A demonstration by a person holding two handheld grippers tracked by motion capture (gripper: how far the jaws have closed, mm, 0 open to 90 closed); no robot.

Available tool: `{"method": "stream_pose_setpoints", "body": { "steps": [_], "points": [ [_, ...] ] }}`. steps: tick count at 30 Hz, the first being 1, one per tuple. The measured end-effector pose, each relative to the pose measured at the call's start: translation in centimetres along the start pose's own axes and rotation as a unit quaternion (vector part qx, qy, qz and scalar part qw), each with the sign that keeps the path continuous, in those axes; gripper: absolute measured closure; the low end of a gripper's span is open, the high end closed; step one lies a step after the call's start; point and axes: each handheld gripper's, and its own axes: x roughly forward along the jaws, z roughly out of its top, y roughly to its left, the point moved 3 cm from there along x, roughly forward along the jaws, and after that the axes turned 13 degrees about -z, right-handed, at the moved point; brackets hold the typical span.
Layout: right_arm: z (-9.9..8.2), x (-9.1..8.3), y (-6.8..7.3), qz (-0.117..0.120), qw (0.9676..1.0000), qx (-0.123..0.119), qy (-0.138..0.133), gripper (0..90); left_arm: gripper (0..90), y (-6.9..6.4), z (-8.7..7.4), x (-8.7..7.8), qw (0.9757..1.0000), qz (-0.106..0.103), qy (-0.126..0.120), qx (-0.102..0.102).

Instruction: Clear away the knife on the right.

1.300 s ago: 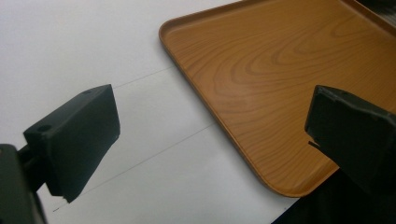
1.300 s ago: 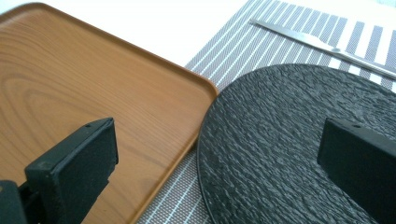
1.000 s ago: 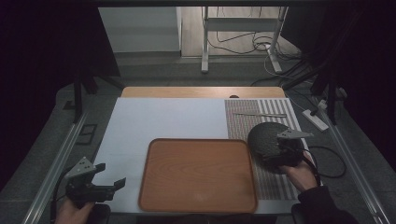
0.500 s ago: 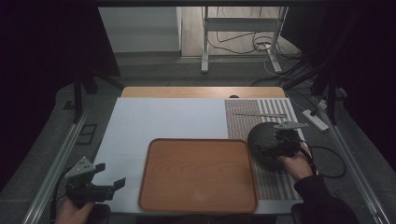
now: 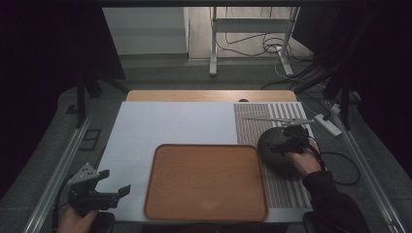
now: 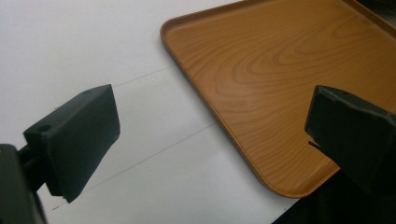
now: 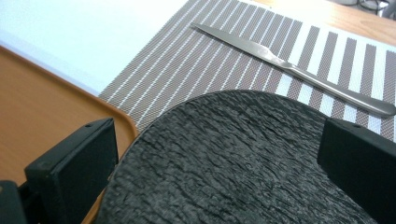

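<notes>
Wooden tray (image 5: 206, 182) at front centre of the desk (image 5: 170, 124). Striped placemat (image 5: 272, 121) along right edge, carrying a textured black plate (image 7: 233, 158) and a table knife (image 7: 289, 67) behind it. Right gripper (image 5: 286, 145) over the plate, jaws spread wide. Left gripper (image 5: 114, 191) at front-left corner, jaws apart, gripping nothing.

Wide bare white surface (image 5: 175, 124) open from 9 to 12 o'clock of the wooden tray (image 5: 206, 182), free for passage. Tray interior bare too, bounded by a low raised rim. At the tray's 3 o'clock, a dark textured plate (image 5: 277, 150) blocking the striped placemat (image 5: 272, 124), its edge just beside the tray's corner. A knife (image 7: 289, 67) lying across the mat at the plate's 12 o'clock, apart from it. Narrow strip of mat open between plate and knife.
</notes>
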Motion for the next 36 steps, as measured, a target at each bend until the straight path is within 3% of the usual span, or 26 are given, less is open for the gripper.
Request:
{"method": "stream_pose_setpoints", "body": {
  "steps": [14, 36],
  "points": [
    [1.2, 1.7, -0.6, 0.008, 0.9997, 0.02, 0.007, 0.0, 3.3, 0.1, 0.0, 0.0, 1.0, 0.0, 0.0, -0.002],
    [2.2, 5.6, -3.4, -0.026, 0.9973, 0.044, 0.053, 0.0, 3.4, 0.1, 0.0, 0.0, 1.0, -0.001, 0.0, -0.004]
  ]
}}
